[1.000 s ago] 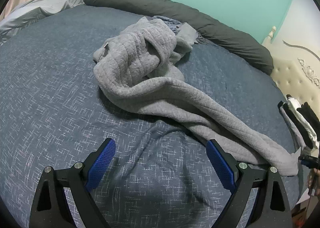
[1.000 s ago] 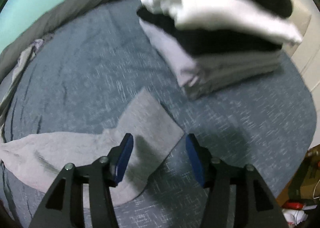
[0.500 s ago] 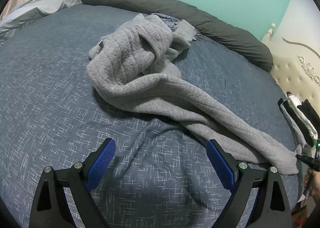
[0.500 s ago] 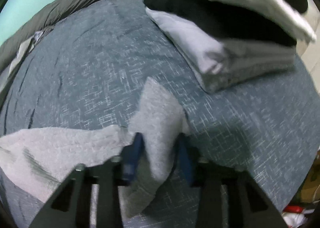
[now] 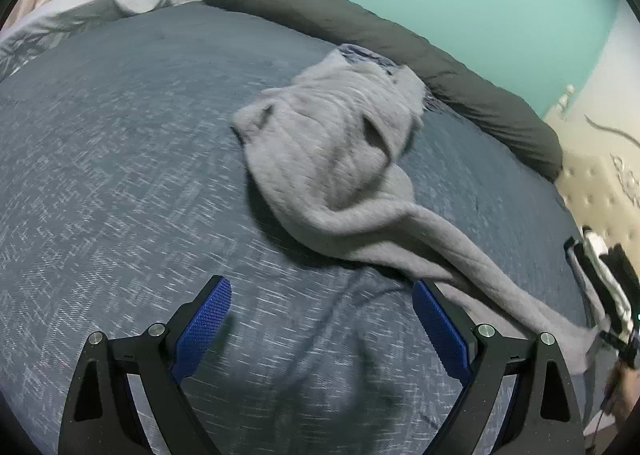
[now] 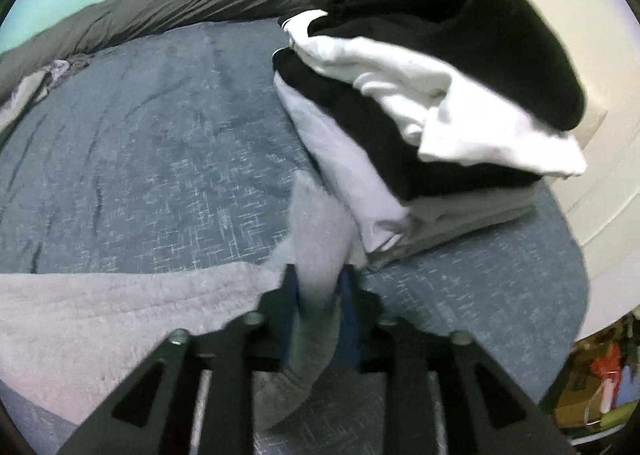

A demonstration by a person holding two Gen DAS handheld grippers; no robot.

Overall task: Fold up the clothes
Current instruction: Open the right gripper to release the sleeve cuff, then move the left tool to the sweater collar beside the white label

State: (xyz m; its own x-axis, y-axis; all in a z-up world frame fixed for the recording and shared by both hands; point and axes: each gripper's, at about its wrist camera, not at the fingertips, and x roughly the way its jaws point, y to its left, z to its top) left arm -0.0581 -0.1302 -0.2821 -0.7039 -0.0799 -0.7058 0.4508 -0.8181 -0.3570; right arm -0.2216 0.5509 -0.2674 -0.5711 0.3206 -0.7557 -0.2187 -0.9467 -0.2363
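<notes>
The right gripper (image 6: pixel 318 291) is clamped on an end of the grey garment (image 5: pixel 332 143), likely to drag it flat; its crumpled bulk sits frame centre; the left gripper (image 5: pixel 320 319) hangs spread over the bedspread (image 5: pixel 120 175).

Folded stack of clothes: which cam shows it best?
Right wrist. The folded stack fills the upper right there, its black, white and pale layers distinct, just beyond the right gripper shut on the grey garment. Left wrist catches only a sliver of it at the right edge.
</notes>
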